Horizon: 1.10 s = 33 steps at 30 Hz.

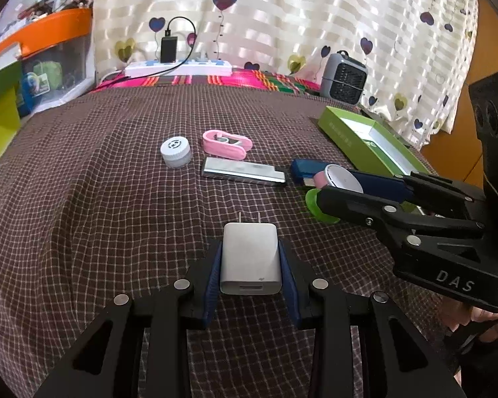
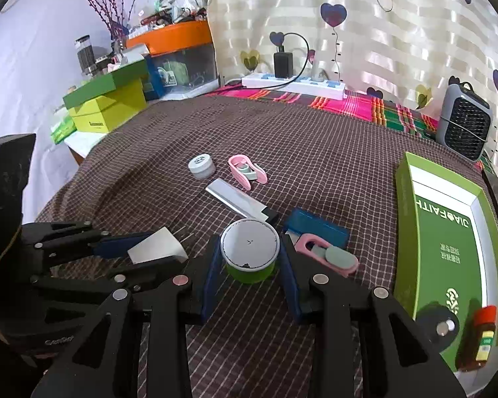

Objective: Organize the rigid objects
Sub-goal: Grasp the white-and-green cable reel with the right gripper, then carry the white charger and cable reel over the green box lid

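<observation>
A tabletop (image 1: 99,199) covered in a brown checked cloth is carrying several small things. The left tool (image 1: 250,262) is closing its 2 blue-padded fingers on the sides of a white charger (image 1: 250,258), its prongs pointing away from the camera. The right tool (image 2: 249,262) is gripping a green tub with a white lid (image 2: 250,252), held between its 2 pads just beside the left tool. Beyond them are lying a white jar (image 1: 175,151), a pink clip (image 1: 227,144), a silver bar (image 1: 244,171) and a blue case (image 2: 315,226), with a second pink clip (image 2: 328,257) touching the case's near edge. On the right, an open green box (image 2: 448,232) is holding a small brown bottle (image 2: 481,338) and a black disc (image 2: 438,326) in its near end.
</observation>
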Each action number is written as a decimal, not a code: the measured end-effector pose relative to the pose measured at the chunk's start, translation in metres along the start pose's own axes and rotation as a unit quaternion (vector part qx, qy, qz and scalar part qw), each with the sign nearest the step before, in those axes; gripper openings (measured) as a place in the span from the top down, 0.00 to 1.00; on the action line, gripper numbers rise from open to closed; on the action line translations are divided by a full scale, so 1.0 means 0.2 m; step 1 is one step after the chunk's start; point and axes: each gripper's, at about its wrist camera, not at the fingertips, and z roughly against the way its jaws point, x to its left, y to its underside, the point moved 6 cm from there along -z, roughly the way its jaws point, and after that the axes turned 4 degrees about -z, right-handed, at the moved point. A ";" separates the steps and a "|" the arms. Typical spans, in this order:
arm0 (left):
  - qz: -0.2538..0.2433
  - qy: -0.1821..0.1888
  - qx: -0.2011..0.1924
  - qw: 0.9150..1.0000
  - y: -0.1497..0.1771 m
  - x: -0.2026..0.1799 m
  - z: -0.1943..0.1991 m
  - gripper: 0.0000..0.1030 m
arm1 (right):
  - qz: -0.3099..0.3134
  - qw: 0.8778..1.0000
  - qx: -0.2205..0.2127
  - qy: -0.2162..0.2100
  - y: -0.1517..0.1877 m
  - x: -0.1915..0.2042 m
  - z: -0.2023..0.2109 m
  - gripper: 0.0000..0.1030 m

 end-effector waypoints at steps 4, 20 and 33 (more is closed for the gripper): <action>0.001 0.006 -0.009 1.000 0.00 -0.05 0.03 0.69 | -0.003 1.000 -0.009 -0.005 0.02 0.00 0.06 0.66; -0.002 0.025 -0.051 0.998 -0.05 -0.21 0.16 0.69 | -0.017 0.999 -0.041 -0.010 0.07 -0.04 0.26 0.66; -0.009 0.030 -0.064 0.997 -0.08 -0.28 0.18 0.69 | -0.028 0.998 -0.058 -0.010 0.09 -0.09 0.35 0.66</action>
